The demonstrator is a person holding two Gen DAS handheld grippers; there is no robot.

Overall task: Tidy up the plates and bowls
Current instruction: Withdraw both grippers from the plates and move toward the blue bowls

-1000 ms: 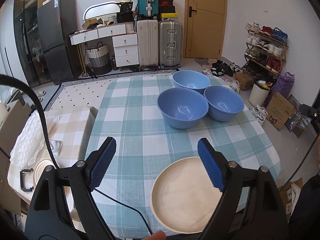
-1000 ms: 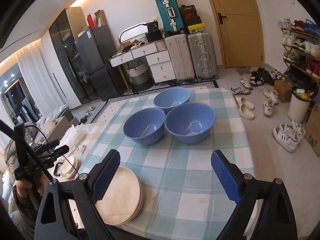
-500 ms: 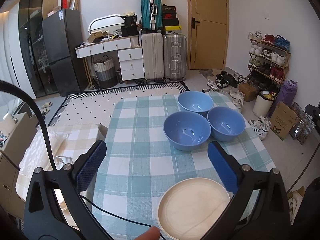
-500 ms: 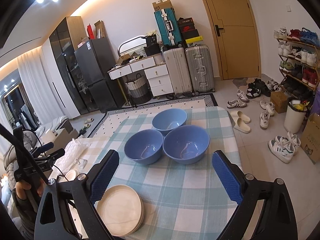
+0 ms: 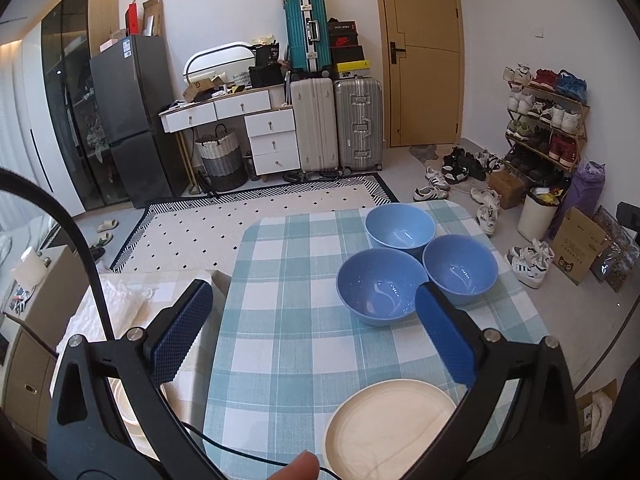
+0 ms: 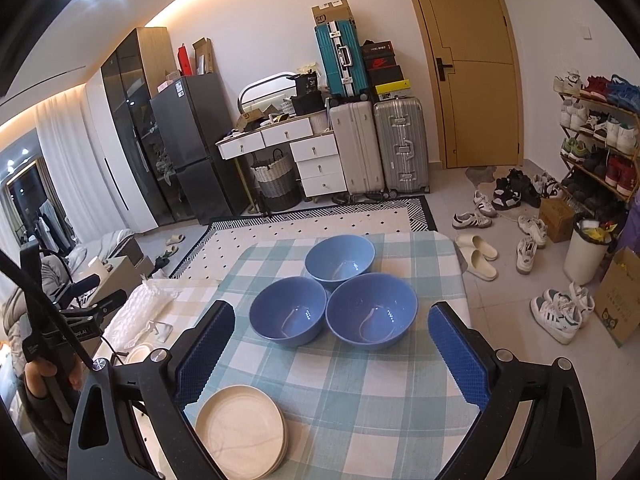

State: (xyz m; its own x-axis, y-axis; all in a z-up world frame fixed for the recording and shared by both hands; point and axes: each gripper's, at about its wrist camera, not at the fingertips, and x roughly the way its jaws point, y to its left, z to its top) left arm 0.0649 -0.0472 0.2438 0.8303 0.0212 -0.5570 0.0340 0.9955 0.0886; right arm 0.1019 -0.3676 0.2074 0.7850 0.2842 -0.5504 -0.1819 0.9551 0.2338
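Left gripper (image 5: 308, 328) jaws spread wide, nothing between pads, hovering over checked tablecloth (image 5: 288, 320). Right gripper (image 6: 328, 352) likewise wide, jaws easing apart, empty. Cream plate stack (image 5: 390, 426) sits just below left gripper's right finger, at near table edge; from right gripper, same stack (image 6: 242, 430) lies under its left finger. Three blue bowls (image 6: 334, 300) clustered ahead of both grippers, rims touching: one far (image 5: 400, 227), two nearer side by side (image 5: 380, 286). Beyond table: patterned rug (image 5: 256, 216), suitcases (image 5: 336, 124), door (image 5: 420, 52). Shoe rack (image 5: 544, 120) off to right.
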